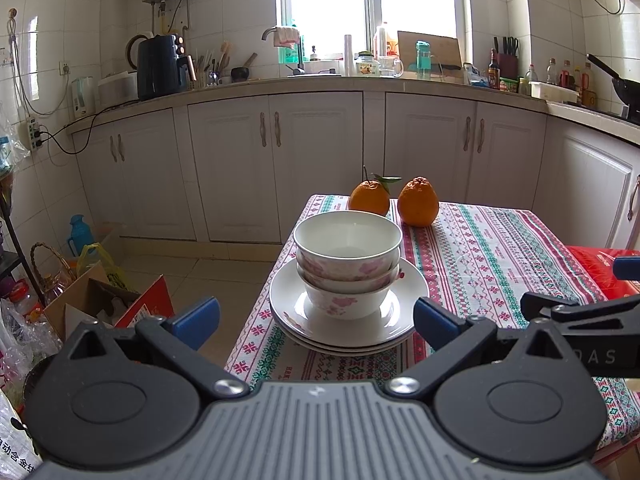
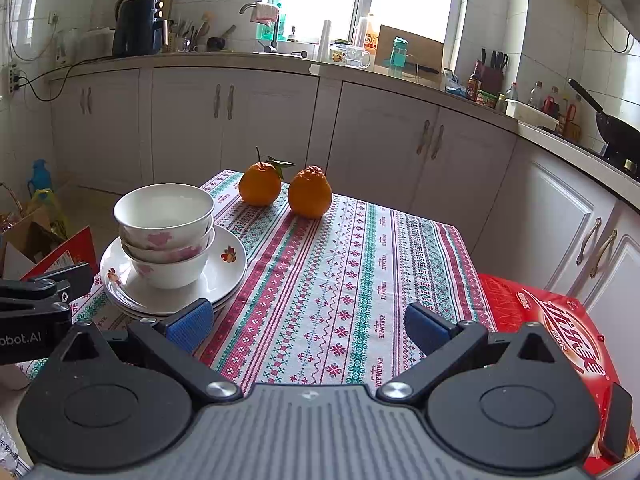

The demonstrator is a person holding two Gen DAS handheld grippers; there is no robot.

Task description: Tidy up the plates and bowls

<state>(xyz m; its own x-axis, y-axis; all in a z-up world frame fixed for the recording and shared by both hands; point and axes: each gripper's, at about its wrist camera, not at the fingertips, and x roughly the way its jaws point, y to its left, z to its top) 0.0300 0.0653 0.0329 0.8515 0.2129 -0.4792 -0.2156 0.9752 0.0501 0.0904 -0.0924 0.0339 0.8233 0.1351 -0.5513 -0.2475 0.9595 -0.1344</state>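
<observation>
red box [image 2: 560, 320]: cut off by edge | plates [image 1: 348, 320]: count unclear, perhaps three

Table w/ striped cloth [image 2: 340, 280] carries plate stack [image 2: 224, 276], two oranges [image 2: 260, 184], red box [image 2: 560, 320].
</observation>
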